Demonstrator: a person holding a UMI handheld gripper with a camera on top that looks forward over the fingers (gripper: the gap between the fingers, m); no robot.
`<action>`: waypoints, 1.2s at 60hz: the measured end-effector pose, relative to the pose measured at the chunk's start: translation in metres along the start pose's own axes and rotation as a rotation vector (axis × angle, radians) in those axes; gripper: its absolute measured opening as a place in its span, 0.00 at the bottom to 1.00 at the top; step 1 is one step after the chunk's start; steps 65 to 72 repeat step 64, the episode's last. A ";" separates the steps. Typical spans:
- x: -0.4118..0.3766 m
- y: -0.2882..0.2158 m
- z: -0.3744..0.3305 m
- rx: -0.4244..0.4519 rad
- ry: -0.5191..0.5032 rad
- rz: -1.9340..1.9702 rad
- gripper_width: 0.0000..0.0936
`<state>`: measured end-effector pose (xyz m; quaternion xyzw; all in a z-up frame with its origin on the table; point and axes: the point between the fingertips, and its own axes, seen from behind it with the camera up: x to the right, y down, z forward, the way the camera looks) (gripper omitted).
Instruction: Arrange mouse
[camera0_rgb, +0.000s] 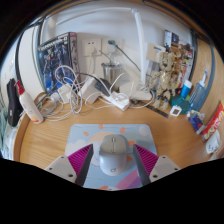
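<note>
Mouse (114, 153), low centre on the mat (100, 133), is sitting between our open gripper (113, 163) fingers; light, rigid, slick, we are judging its flanks the grip.

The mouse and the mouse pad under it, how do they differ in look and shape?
The mouse is grey, rounded and raised; the mouse pad is pale blue with small coloured specks, flat and rectangular. The mouse lies between the open claw's fingers, while the pad extends beyond them. Both rest on the wooden desk.
</note>
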<state>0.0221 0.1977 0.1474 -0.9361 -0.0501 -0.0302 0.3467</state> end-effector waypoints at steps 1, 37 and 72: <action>0.002 -0.003 -0.007 0.005 0.010 0.003 0.84; -0.021 -0.126 -0.311 0.297 0.060 0.015 0.85; -0.037 -0.073 -0.360 0.274 0.096 -0.041 0.84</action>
